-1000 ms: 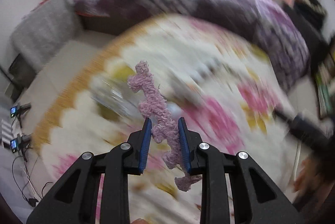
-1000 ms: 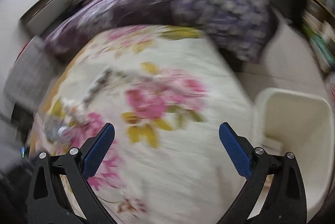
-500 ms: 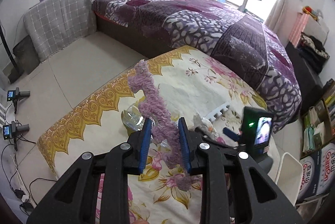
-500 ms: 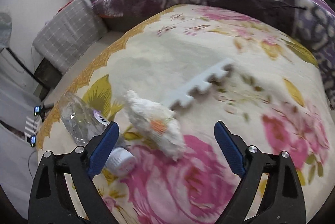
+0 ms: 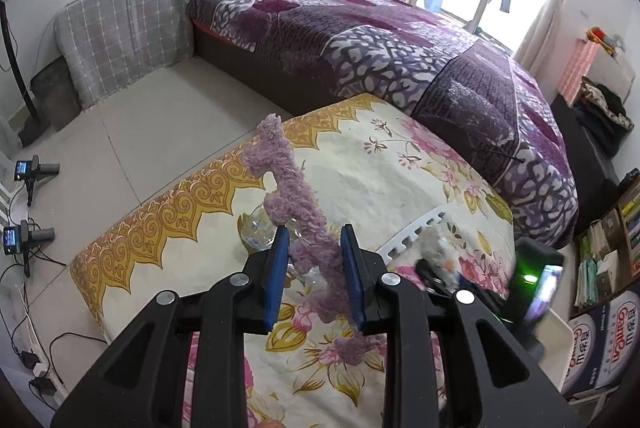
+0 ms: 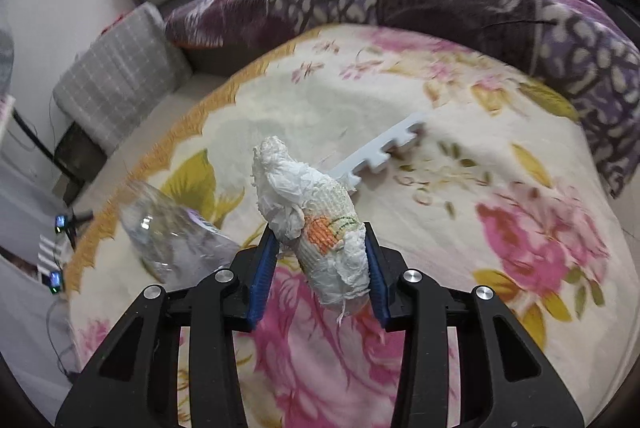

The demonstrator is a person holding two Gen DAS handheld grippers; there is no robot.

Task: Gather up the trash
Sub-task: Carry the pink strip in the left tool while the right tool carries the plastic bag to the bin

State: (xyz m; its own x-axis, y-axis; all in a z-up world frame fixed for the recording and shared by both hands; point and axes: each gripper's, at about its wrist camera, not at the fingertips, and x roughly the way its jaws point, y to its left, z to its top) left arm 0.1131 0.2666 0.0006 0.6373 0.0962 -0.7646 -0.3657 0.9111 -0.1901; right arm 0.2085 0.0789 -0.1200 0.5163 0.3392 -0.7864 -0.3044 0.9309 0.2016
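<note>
**Trash: one piece in each gripper above the floral blanket**

Trash, left side: a strip of fuzzy lilac foam edging, toothed along one edge. The left gripper grasps it, blue pads clamped on its lower half. The strip stands tilted, upper end leaning away to the left, lower end hanging below the pads. It is clear of the blanket.

Trash, right side: a crumpled white tissue wad with an orange and green print on it. It sits between the blue pads of the right gripper, whose jaws are closing; both pads touch the wad's sides. Its upper end sticks out well past the fingertips. Whether it is lifted off the blanket cannot be told.

Still lying on the floral blanket:
- a white foam edge strip with square teeth, just behind the wad in the right wrist view;
- a clear crushed plastic bottle, left of the right gripper; in the left wrist view it is partly hidden behind the lilac strip.

Surroundings: the blanket is cream with pink flowers and a gold border, spread on a pale tiled floor. A bed with a purple quilt is beyond it. A white bin shows at the blanket's right edge in the left wrist view, next to the right gripper's lit screen.
</note>
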